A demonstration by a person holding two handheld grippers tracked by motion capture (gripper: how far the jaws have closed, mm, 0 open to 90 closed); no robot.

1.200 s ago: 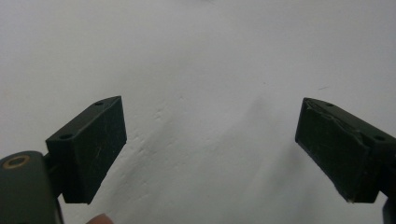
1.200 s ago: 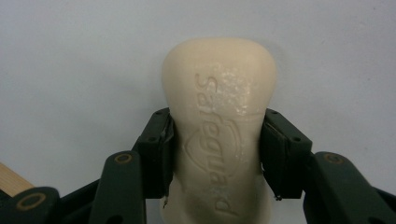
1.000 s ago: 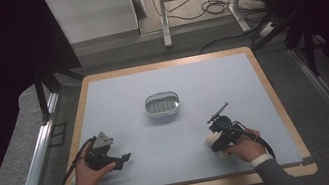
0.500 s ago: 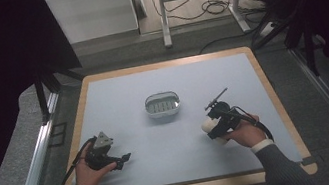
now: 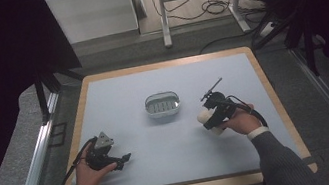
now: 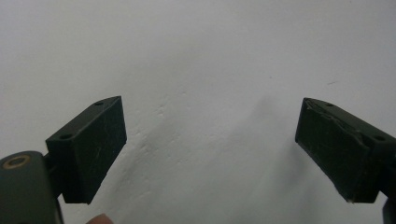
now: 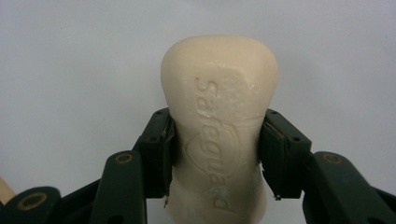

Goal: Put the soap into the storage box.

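High view: the table (image 5: 116, 88) carries a pale blue mat with a wooden border. A small oval soap dish (image 5: 162, 105) with a slotted insert stands near the centre. The right gripper (image 5: 210, 111) hovers just to the right of the dish and carries a cream bar of soap (image 5: 205, 115). The left gripper (image 5: 122, 161) rests low at the near left of the mat, well apart from the dish.

Left gripper view: the left gripper (image 6: 210, 149) has its jaws spread wide, with bare mat between them. Nothing is held.

Right gripper view: the right gripper (image 7: 215, 156) is clamped on the bar of soap (image 7: 219, 116) across its narrowed waist (embossed lettering faces the camera). Roughly half the bar projects beyond the jaws.

Judged risks:
1. Slip. Soap is smooth and the pads bear on a tapered waist, so a quick tilt may let the bar slide out.
2. Marking. Excess clamping force may dent the soft surface; crumbs already show at the pad edges.
3. Misplacement. If the bar is lowered off-centre, its end may strike the dish rim and tip or shove the light dish.
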